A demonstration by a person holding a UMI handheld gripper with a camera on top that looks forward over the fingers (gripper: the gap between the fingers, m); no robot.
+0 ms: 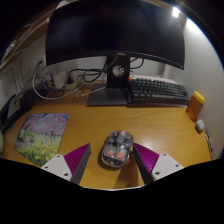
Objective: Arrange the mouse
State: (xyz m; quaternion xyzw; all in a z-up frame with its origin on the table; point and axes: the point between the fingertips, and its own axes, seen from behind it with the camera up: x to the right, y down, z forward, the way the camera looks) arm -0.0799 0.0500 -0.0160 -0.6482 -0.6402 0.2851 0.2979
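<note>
A see-through mouse (116, 148) lies on the wooden desk (150, 120), between my two fingers and a little ahead of them. There is a gap between the mouse and each magenta pad. My gripper (113, 163) is open, with the left finger (76, 158) and the right finger (150, 158) standing wide on either side of the mouse. A colourful mouse mat (42, 135) lies on the desk to the left of the left finger.
A large dark monitor (115, 35) on its stand (108, 95) is beyond the mouse, with a black keyboard (158, 90) to its right. An orange object (195, 105) stands far right. Cables (45, 82) lie at the back left.
</note>
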